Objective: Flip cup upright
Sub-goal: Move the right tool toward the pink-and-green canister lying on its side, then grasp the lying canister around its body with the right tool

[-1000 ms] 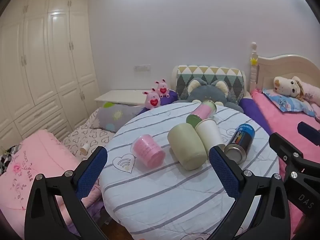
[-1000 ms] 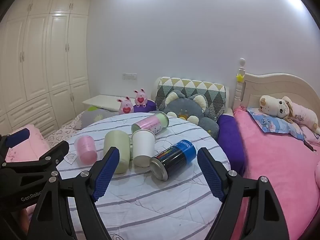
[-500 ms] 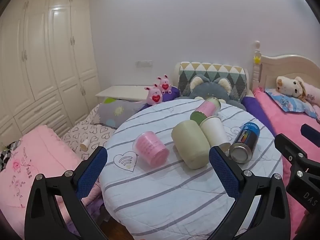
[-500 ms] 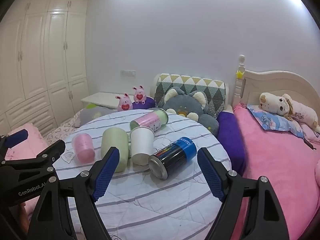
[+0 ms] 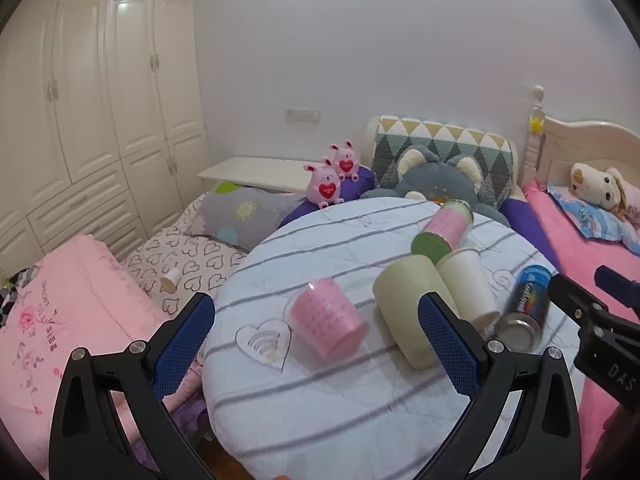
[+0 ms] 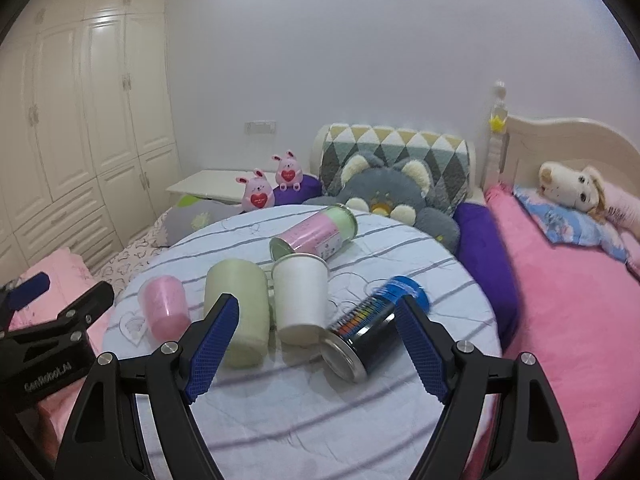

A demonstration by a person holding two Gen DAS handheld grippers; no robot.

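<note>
Three cups lie on their sides on a round table with a striped white cloth (image 5: pixel 320 400) (image 6: pixel 320 420): a pink cup (image 5: pixel 329 324) (image 6: pixel 164 312), a pale green cup (image 5: pixel 408 312) (image 6: pixel 238 312) and a white cup (image 5: pixel 468 288) (image 6: pixel 300 300). My left gripper (image 5: pixel 316 340) is open and empty, above the near table edge in front of the pink cup. My right gripper (image 6: pixel 316 340) is open and empty, in front of the white cup and the dark can. Each gripper also shows at the edge of the other's view.
A dark can with a blue end (image 5: pixel 524 308) (image 6: pixel 372 328) lies right of the white cup. A pink and green can (image 5: pixel 444 232) (image 6: pixel 316 236) lies behind the cups. Plush toys (image 6: pixel 396 192), pillows and a pink bed (image 6: pixel 560 300) surround the table. Wardrobes (image 5: pixel 80 120) stand on the left.
Both views have risen and drawn in slightly toward the table. The cups and cans have not moved. Both grippers stay open.
</note>
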